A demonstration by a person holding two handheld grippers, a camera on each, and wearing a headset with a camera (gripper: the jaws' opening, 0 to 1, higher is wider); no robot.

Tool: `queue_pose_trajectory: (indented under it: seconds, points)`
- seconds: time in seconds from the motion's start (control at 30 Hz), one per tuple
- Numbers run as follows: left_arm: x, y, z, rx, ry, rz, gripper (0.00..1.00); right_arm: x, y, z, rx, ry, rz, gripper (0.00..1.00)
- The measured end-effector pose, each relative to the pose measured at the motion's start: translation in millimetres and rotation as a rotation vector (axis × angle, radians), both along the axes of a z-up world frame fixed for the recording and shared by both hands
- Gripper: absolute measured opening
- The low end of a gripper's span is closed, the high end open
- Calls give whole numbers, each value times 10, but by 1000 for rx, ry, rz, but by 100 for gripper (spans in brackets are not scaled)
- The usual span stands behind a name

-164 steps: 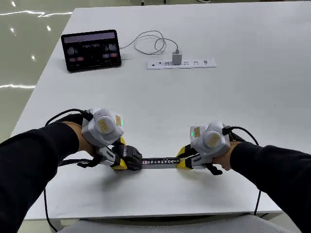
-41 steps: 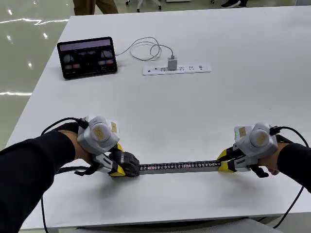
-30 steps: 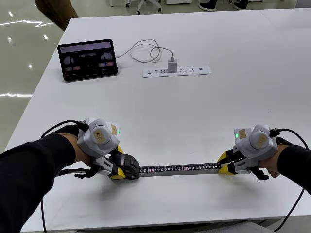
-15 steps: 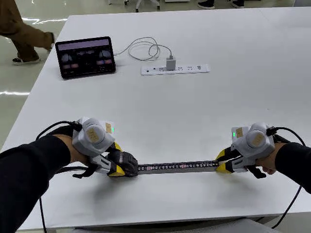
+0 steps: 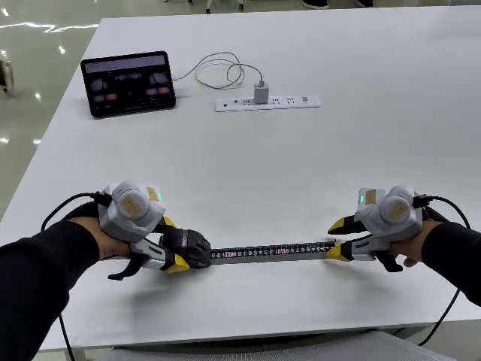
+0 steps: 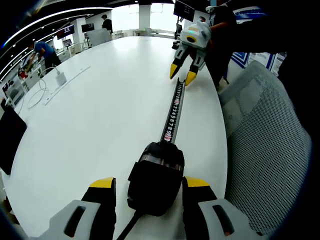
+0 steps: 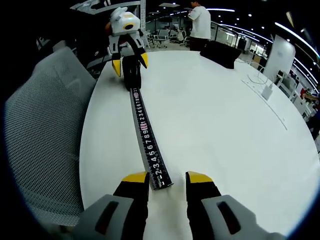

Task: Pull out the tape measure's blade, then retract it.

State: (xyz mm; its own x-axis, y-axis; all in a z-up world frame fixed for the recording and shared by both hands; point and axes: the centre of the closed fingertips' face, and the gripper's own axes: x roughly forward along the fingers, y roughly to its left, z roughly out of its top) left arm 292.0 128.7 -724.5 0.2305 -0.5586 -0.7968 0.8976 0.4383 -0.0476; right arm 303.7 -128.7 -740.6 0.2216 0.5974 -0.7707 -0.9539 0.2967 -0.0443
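The tape measure's black case [image 5: 192, 248] rests on the white table [image 5: 301, 165] near its front edge, with my left gripper [image 5: 174, 243] shut on it. The left gripper view has the case [image 6: 156, 175] held between both yellow-tipped fingers. Its numbered blade [image 5: 270, 251] lies flat, drawn out to the right. My right gripper [image 5: 336, 238] is open at the blade's end. In the right gripper view the blade's tip [image 7: 161, 181] sits loose in the gap between the spread jaws of my right gripper [image 7: 167, 177], touching neither. The blade [image 7: 142, 125] runs back to the left gripper [image 7: 130, 62].
A dark tablet [image 5: 128, 81] stands at the back left. A white power strip [image 5: 267, 101] with a charger and looped cable [image 5: 225, 71] lies behind the middle. A grey mesh chair [image 6: 270, 150] sits beside the table's front edge.
The blade was drawn far out to the right over the earlier frames. In the last half second my right gripper opened and let go of the blade's tip. The left gripper keeps hold of the case.
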Motion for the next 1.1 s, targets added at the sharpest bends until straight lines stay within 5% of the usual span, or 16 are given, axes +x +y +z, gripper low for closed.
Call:
queue_pose_trajectory:
  seconds: [0.13,0.37,0.73,1.1]
  points:
    - [25,79,34,-33,-3,82,66,2,5,56,15,-10,-28,29]
    - [59,173,172,-164,4,255,83,4,-56,126,56,-26,-126,36]
    - [62,462,249,-229,-100,423,99,-94,-248,180,80,-55,-220,47]
    - [-41,697,370,-245,-201,503,100,-227,-504,299,115,-90,-334,56]
